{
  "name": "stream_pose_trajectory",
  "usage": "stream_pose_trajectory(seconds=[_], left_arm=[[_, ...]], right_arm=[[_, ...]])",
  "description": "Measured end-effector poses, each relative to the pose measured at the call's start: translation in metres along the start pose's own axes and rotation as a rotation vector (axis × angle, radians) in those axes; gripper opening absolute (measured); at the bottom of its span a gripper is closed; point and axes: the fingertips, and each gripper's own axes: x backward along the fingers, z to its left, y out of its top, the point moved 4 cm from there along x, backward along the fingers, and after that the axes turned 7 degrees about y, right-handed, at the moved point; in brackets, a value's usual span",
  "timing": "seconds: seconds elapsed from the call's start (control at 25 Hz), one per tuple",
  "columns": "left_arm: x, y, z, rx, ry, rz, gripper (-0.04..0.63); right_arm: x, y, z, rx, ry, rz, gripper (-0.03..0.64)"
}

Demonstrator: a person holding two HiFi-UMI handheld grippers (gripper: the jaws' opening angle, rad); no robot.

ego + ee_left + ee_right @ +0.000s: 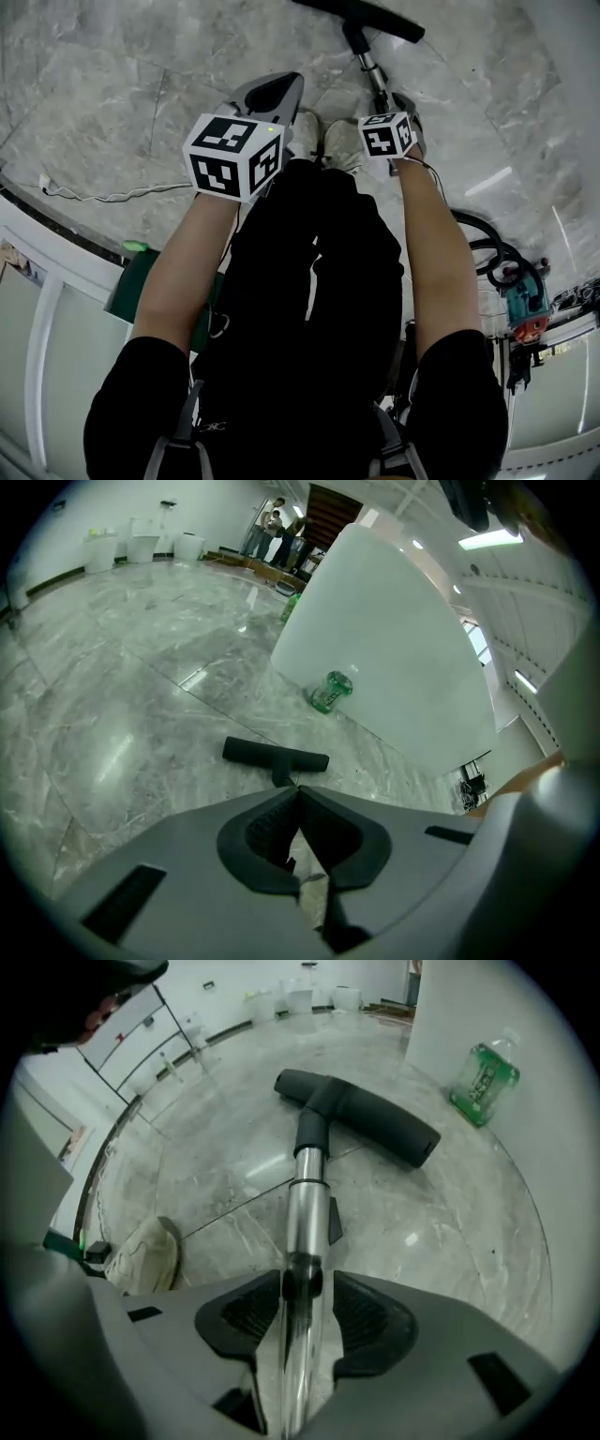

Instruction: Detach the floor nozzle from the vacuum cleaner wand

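Note:
The black floor nozzle (pixel 373 17) lies on the grey marble floor ahead of my feet, and the chrome wand (pixel 376 77) runs back from it. In the right gripper view the nozzle (pixel 366 1115) sits at the far end of the wand (pixel 307 1204). The wand passes between the pads of my right gripper (pixel 302 1283), with a thin gap on each side. My right gripper (pixel 401 105) points steeply down onto the wand. My left gripper (pixel 289 84) is shut and empty, left of the wand. In its own view the left gripper (pixel 300 791) aims toward the nozzle (pixel 275 755).
A green bottle (pixel 484 1077) stands by a white column (pixel 384 639), right of the nozzle. My shoes (pixel 323 141) stand between the grippers. The vacuum's body (pixel 525 305) and black hose (pixel 487 234) lie at the right. A white cable (pixel 103 197) runs along the floor at the left.

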Motion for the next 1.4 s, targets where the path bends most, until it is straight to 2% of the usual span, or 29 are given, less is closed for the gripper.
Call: stream_pose_trajectory(seconds=[0.2, 0.28, 0.4, 0.48, 0.52, 0.6, 0.64, 0.8, 0.96, 1.0, 1.04, 1.08, 1.24, 1.4], left_arm=[[-0.014, -0.004, 0.004, -0.014, -0.006, 0.041, 0.0], [-0.01, -0.002, -0.003, -0.024, -0.009, 0.062, 0.0], [0.006, 0.001, -0.014, -0.001, -0.004, 0.077, 0.005], [0.02, 0.0, -0.016, 0.052, 0.013, 0.074, 0.023], [0.026, -0.002, -0.017, 0.091, 0.012, 0.074, 0.072], [0.034, -0.006, -0.019, 0.174, -0.008, 0.087, 0.22], [0.038, -0.007, -0.02, 0.213, -0.02, 0.09, 0.246], [0.058, 0.002, -0.03, 0.34, -0.071, 0.04, 0.261], [0.066, 0.011, -0.048, 0.454, -0.18, -0.048, 0.258], [0.069, 0.012, -0.053, 0.46, -0.203, -0.072, 0.232], [0.073, 0.012, -0.059, 0.45, -0.22, -0.09, 0.179], [0.076, 0.012, -0.066, 0.426, -0.235, -0.102, 0.166], [0.093, 0.021, -0.086, 0.258, -0.313, -0.173, 0.161], [0.106, 0.034, -0.088, 0.224, -0.345, -0.187, 0.161]], right_arm=[[-0.017, 0.0, 0.0, -0.02, 0.033, 0.021, 0.168], [-0.003, 0.001, 0.004, -0.018, 0.065, 0.02, 0.167], [0.043, 0.011, 0.02, 0.008, 0.102, -0.051, 0.166], [0.077, 0.019, 0.036, 0.038, 0.127, -0.107, 0.166], [0.093, 0.022, 0.045, 0.051, 0.145, -0.13, 0.166], [0.124, 0.027, 0.063, 0.07, 0.192, -0.174, 0.166], [0.138, 0.03, 0.073, 0.08, 0.217, -0.197, 0.166], [0.194, 0.026, 0.12, 0.135, 0.364, -0.244, 0.166], [0.234, 0.006, 0.151, 0.184, 0.558, -0.219, 0.166], [0.241, 0.001, 0.152, 0.172, 0.593, -0.214, 0.166], [0.246, -0.003, 0.151, 0.161, 0.618, -0.207, 0.166], [0.248, -0.005, 0.15, 0.16, 0.627, -0.2, 0.166], [0.242, 0.003, 0.149, 0.207, 0.586, -0.223, 0.166], [0.244, 0.019, 0.158, 0.228, 0.609, -0.309, 0.167]])
